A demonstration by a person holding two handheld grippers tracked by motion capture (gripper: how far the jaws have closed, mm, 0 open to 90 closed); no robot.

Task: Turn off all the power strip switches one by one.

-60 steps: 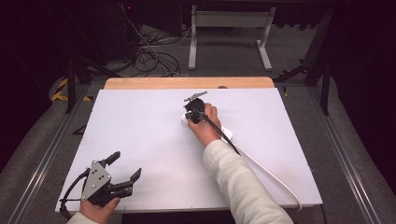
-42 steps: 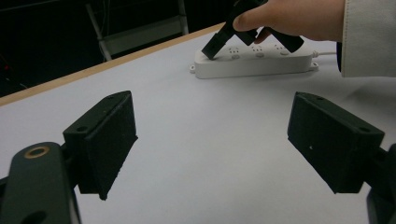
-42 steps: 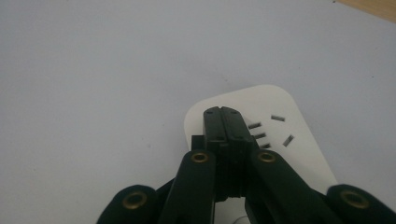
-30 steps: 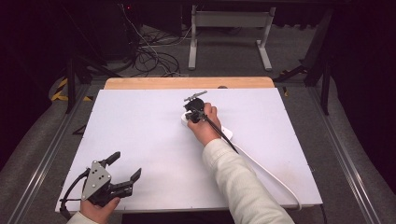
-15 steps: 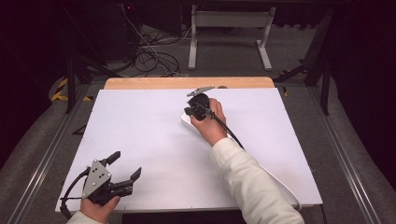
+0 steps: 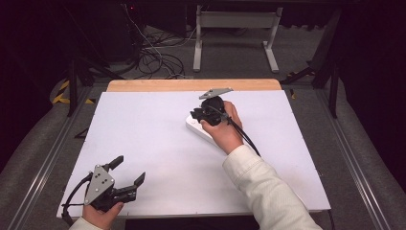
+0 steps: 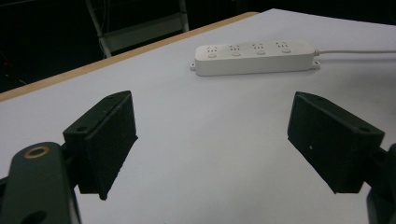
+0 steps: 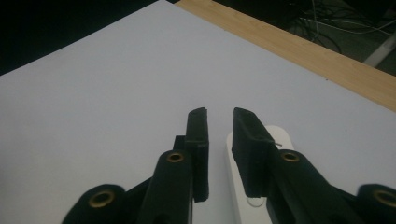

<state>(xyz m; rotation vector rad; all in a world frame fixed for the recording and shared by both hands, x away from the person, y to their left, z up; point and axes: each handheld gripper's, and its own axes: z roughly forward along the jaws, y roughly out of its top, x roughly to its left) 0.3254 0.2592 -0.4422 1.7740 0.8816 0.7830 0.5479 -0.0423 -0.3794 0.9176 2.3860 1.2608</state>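
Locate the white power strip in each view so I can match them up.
High view: power strip right of table centre, mostly under the right hand.
Left gripper view: upper middle, whole, cord running right.
Right gripper view: lower middle, its end beneath the right tongs.
Shared landmark: the table's wooden far edge.

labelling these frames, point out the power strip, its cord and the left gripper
power strip (image 7: 254, 58), left gripper view, top face
cord (image 7: 355, 50), left gripper view, stretch beside the strip
left gripper (image 6: 128, 171), high view, between its tips
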